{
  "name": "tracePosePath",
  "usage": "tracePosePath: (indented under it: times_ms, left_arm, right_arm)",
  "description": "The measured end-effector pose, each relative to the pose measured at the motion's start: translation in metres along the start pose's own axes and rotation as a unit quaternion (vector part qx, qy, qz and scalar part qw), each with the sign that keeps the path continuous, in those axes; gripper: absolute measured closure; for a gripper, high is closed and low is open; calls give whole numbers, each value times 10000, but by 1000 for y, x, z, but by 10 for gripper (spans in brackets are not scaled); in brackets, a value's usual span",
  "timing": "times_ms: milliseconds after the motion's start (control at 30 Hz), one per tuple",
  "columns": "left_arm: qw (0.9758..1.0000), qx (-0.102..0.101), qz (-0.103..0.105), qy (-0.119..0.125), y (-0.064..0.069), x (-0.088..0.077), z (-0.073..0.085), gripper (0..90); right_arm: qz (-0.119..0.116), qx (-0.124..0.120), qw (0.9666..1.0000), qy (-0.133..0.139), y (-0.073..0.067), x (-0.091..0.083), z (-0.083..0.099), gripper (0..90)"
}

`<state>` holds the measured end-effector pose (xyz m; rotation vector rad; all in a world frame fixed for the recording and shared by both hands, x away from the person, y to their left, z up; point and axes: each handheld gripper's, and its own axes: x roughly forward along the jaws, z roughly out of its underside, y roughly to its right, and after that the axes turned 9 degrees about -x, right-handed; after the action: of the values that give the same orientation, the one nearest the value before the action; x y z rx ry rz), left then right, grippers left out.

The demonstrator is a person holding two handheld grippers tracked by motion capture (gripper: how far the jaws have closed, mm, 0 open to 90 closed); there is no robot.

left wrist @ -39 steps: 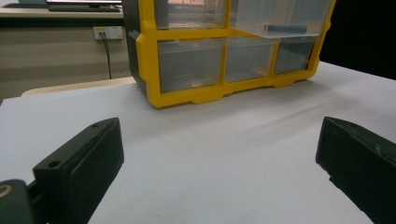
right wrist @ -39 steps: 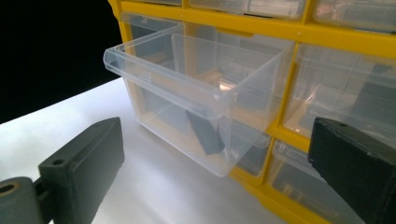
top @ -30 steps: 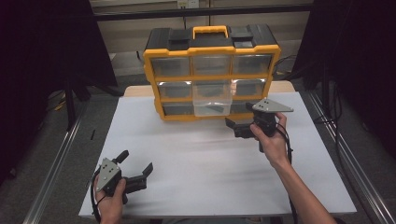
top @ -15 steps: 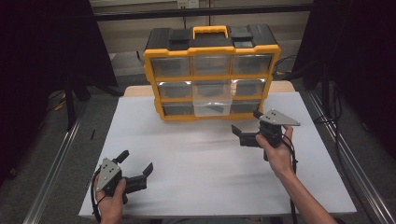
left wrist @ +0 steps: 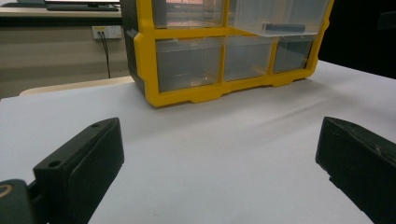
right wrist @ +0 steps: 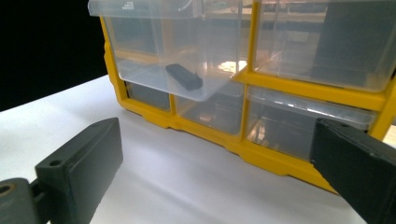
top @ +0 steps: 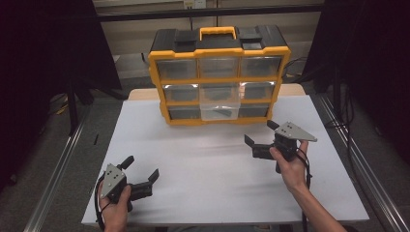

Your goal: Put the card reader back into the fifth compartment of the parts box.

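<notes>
Two handheld grippers before a yellow drawer cabinet (top: 218,77).
Left gripper (top: 141,175) and right gripper (top: 260,137) spread, empty; middle drawer (top: 220,100) pulled out, holding a black piece (right wrist: 184,76).

Yellow organizer (top: 220,77) upright at table's far edge, middle clear drawer (top: 220,108) pulled out, small black piece (right wrist: 184,76) inside.

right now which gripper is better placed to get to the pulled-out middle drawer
Right. The right gripper hangs open just in front of the organizer, near the pulled-out drawer with a small black part inside. The left gripper sits open at the table's near edge.
</notes>
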<state>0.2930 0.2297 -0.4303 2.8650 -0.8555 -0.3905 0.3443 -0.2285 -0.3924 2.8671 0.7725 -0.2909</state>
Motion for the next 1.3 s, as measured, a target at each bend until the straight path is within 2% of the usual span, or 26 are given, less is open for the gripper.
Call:
tracePosePath:
  times_ms: [233,367,667,767,800,867,1300]
  left_arm:
    - [10000,-28,-10,48,0,0,0,13]
    - [10000,-30,-11,53,0,-1,0,13]
    - [10000,-25,-44,45,1,0,0,13]
    - [10000,-56,-40,64,2,0,0,13]
    - [9999,-107,-37,82,2,0,1,13]
    - [9999,-63,-49,86,1,-1,0,13]
    - [9999,-95,-82,97,1,-2,1,12]
  right_arm:
    - [97,105,9999,12,2,-8,9,23]
    - [198,77,9998,-15,2,-14,16,23]
    - [392,200,9990,-36,7,-33,31,14]
    - [561,184,9983,9,8,-37,35,0]
    - [580,191,9981,0,8,-38,36,0]
    - [615,203,9979,2,7,-41,38,0]
    - [823,244,9963,-49,6,-54,49,0]
